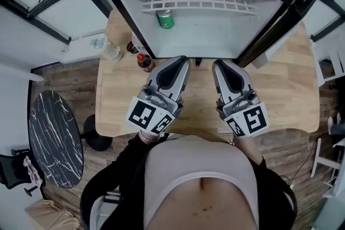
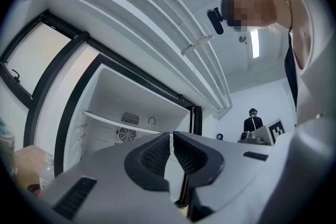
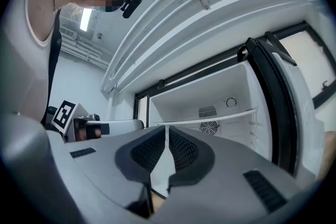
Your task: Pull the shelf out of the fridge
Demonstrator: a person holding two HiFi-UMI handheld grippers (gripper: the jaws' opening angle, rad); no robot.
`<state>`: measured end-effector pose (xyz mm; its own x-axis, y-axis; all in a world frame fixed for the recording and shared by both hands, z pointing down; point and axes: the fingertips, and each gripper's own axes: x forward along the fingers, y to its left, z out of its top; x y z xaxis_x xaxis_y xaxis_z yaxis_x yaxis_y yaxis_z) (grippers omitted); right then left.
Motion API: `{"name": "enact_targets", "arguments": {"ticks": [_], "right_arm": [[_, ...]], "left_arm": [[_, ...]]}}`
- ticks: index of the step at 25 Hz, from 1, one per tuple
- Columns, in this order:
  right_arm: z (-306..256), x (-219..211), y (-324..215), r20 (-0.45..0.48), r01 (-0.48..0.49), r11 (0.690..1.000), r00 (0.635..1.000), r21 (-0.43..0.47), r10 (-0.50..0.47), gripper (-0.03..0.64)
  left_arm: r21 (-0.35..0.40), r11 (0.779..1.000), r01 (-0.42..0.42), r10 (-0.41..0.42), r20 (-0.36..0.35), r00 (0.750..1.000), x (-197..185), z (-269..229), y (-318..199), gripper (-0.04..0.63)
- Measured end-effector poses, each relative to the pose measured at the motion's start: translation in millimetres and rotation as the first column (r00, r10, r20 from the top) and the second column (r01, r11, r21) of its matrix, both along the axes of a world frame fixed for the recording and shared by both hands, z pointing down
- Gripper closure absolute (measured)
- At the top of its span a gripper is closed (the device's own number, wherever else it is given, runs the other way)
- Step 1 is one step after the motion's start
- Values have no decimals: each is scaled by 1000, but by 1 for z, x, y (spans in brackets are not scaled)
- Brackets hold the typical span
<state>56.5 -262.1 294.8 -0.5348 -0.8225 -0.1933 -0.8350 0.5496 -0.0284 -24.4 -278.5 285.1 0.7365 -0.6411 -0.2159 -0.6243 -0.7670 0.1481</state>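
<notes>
The small fridge stands open on a wooden table, its door swung out to the right. A white wire shelf sits deep inside, and a green can stands in front of it. My left gripper and right gripper hover side by side just before the fridge's front edge, both shut and empty. The left gripper view shows my shut left gripper below the shelf. In the right gripper view my shut right gripper points toward the shelf.
Left of the fridge stand a clear plastic bottle, a dark bottle and a red-capped bottle. A round marble side table is on the floor to the left. A person stands far back in the room.
</notes>
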Motion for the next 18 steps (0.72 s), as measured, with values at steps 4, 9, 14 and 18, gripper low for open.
{"name": "enact_targets", "arguments": {"ticks": [4, 9, 14, 18], "right_arm": [[-3, 2, -7, -13, 9, 1000, 1000, 5, -9, 574], [-2, -1, -14, -34, 38, 999, 999, 4, -38, 574], [-14, -4, -27, -151, 22, 996, 989, 87, -9, 574], [-31, -3, -45, -269, 18, 987, 963, 162, 26, 572]], "left_arm": [[7, 1000, 7, -7, -1, 1000, 3, -1, -4, 569], [8, 1000, 16, -16, 5, 1000, 4, 0, -13, 569], [81, 997, 16, -25, 109, 994, 12, -9, -26, 568], [172, 984, 49, -94, 263, 960, 18, -15, -43, 558]]}}
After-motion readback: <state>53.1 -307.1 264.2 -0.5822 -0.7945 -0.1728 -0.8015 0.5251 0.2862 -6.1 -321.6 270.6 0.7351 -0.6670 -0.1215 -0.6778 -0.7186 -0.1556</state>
